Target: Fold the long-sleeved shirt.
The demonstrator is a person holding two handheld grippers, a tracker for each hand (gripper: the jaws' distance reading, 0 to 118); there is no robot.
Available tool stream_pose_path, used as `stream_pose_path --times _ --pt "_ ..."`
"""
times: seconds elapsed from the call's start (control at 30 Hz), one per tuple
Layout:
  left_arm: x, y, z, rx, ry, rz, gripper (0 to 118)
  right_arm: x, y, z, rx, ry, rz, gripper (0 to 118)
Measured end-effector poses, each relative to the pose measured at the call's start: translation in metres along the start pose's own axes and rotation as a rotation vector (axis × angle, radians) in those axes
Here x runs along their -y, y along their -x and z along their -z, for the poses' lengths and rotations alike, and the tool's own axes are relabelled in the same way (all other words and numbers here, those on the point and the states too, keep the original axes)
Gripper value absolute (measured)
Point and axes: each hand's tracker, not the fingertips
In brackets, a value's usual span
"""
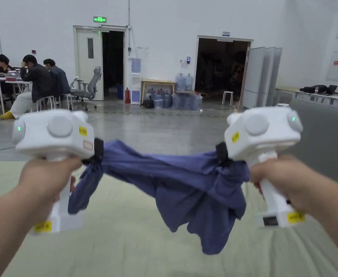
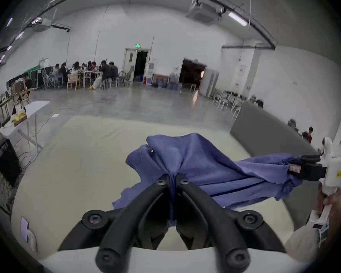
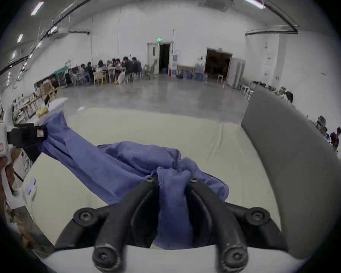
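A blue long-sleeved shirt (image 1: 186, 187) hangs bunched in the air between my two grippers, above a pale cloth-covered table (image 1: 128, 249). My left gripper (image 1: 98, 149) is shut on one end of the shirt; in the left gripper view its jaws (image 2: 172, 176) pinch a thin gather of the shirt (image 2: 195, 163). My right gripper (image 1: 221, 153) is shut on the other end; in the right gripper view a thick wad of the shirt (image 3: 126, 165) sits between its jaws (image 3: 171, 179). Loose folds droop below the right gripper. A sleeve end dangles under the left one.
The pale table (image 2: 87, 155) spreads wide under the shirt. A grey panel (image 3: 287, 149) stands along its right side. Beyond lies an open concrete floor (image 1: 157, 126), with several people seated at tables (image 1: 31, 83) at the far left and water bottles (image 1: 179, 95) by the wall.
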Motion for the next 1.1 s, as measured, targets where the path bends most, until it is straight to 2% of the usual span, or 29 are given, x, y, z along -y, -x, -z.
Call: stream_pose_path --times 0.17,0.3,0.4,0.47,0.57,0.63,0.73,0.8,0.87,0.93,0.97,1.03,1.07,1.1 --pt "0.141 0.025 0.064 -0.046 0.264 -0.025 0 0.143 0.014 0.090 -0.038 0.211 0.003 15" --pt "0.250 0.051 0.086 -0.057 0.451 -0.038 0 0.258 0.027 0.123 -0.090 0.405 0.033 15" --pt "0.301 0.066 0.064 -0.042 0.469 -0.033 0 0.306 0.033 0.103 -0.128 0.405 0.014 15" --pt "0.321 0.070 0.036 -0.017 0.434 -0.033 0 0.322 0.038 0.074 -0.172 0.371 -0.046 15" --pt "0.346 0.070 -0.009 -0.062 0.439 0.025 0 0.339 0.040 0.033 -0.168 0.347 -0.042 15" --pt "0.363 0.075 -0.033 -0.037 0.455 -0.009 0 0.351 0.045 0.009 -0.205 0.349 -0.014 15" --pt "0.390 0.074 -0.056 -0.035 0.493 -0.093 0 0.379 0.056 -0.008 -0.204 0.374 -0.005 15" --pt "0.406 0.071 -0.065 -0.024 0.504 -0.090 0 0.400 0.065 -0.005 -0.184 0.421 -0.047 15" --pt "0.419 0.066 -0.068 -0.042 0.518 -0.086 0 0.415 0.064 0.004 -0.149 0.474 -0.046 17" --pt "0.429 0.064 -0.067 -0.061 0.566 -0.063 0 0.421 0.064 0.012 -0.171 0.483 -0.031 24" --pt "0.435 0.065 -0.065 -0.072 0.583 -0.061 0 0.423 0.064 0.013 -0.175 0.477 -0.029 37" --pt "0.437 0.070 -0.066 -0.056 0.573 -0.095 0 0.408 0.063 0.010 -0.171 0.467 -0.038 75" --pt "0.435 0.069 -0.066 -0.059 0.565 -0.100 10 0.402 0.060 0.009 -0.179 0.473 -0.021 91" --pt "0.429 0.067 -0.069 -0.060 0.569 -0.101 42 0.396 0.055 0.001 -0.175 0.465 0.016 92"
